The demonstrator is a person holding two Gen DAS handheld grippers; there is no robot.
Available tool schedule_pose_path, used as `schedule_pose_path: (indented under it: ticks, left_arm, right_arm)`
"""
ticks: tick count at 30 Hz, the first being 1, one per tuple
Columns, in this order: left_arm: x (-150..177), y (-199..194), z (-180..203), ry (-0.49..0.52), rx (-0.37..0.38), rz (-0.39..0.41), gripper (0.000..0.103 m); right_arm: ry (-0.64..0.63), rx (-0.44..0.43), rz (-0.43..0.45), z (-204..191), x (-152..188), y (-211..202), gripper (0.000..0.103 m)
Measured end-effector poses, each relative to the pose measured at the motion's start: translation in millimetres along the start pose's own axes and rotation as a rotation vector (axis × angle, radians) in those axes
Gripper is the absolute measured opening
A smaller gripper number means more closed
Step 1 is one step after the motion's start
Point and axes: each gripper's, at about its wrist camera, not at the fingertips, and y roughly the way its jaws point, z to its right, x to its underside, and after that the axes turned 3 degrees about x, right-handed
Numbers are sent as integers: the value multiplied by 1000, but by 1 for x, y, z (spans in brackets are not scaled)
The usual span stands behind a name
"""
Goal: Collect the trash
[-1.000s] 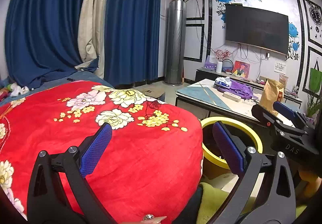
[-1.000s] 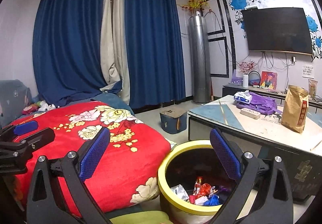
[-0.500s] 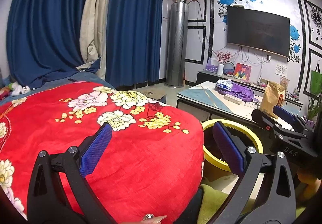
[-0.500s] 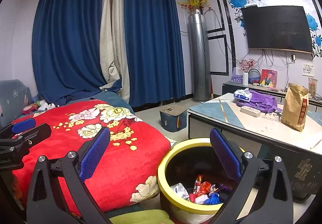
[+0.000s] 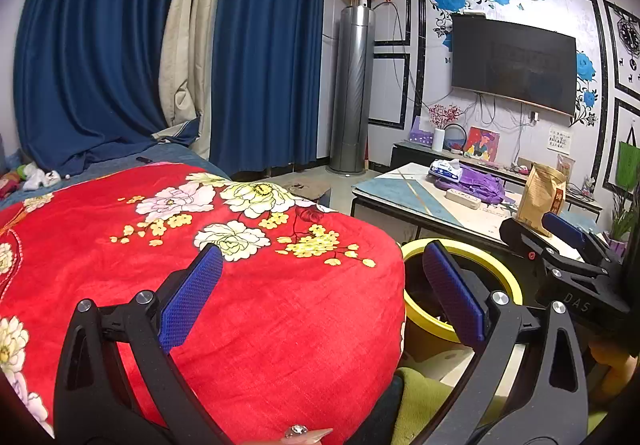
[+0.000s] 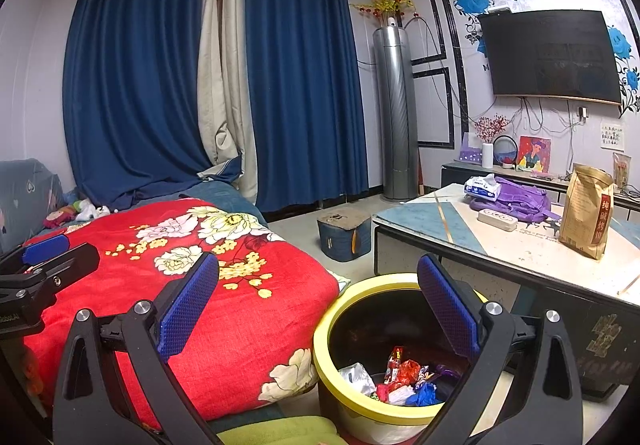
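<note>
A yellow-rimmed trash bin [image 6: 344, 397] stands on the floor between the red bed and the table, with several crumpled wrappers [image 6: 400, 377] inside. Its rim also shows in the left wrist view [image 5: 496, 269]. My right gripper [image 6: 318, 303] is open and empty, held above and just behind the bin. My left gripper [image 5: 320, 291] is open and empty over the red flowered blanket [image 5: 240, 285]. Each gripper shows at the edge of the other's view: the right one [image 5: 568, 241], the left one [image 6: 44, 257].
A low table [image 6: 520, 257] at the right carries a brown paper bag [image 6: 586, 211], a purple cloth [image 6: 516, 197], a tissue pack [image 6: 482, 187] and a power strip [image 6: 498, 220]. A small blue stool [image 6: 344, 233] stands on the floor. Blue curtains and a TV are behind.
Both views have lifted and pulled back slightly; the grippers stay open and empty. Nothing was picked up or let go.
</note>
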Motion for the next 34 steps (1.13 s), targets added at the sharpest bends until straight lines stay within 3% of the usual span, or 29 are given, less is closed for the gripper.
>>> schedule_pose_path:
  ticks: [17, 23, 28, 31, 33, 34]
  left_arm:
    - [0, 0, 1, 6, 4, -7, 92]
    - [3, 13, -6, -24, -4, -82, 92]
    - [0, 16, -30, -105, -36, -129, 92]
    - [-2, 11, -86, -206, -153, -189, 92]
    - [0, -4, -152, -307, -331, -230, 92]
    - [2, -15, -180, -345, -415, -242, 92]
  right_arm:
    - [4, -2, 0, 1, 0, 0, 97]
    - [24, 7, -23, 2, 4, 5, 97]
    - [43, -8, -57, -3, -3, 16, 97]
    - [4, -154, -141, -47, -13, 44, 97]
    - [-19, -263, -196, -91, -16, 62, 97]
    - [-63, -343, -270, -135, -17, 78, 97]
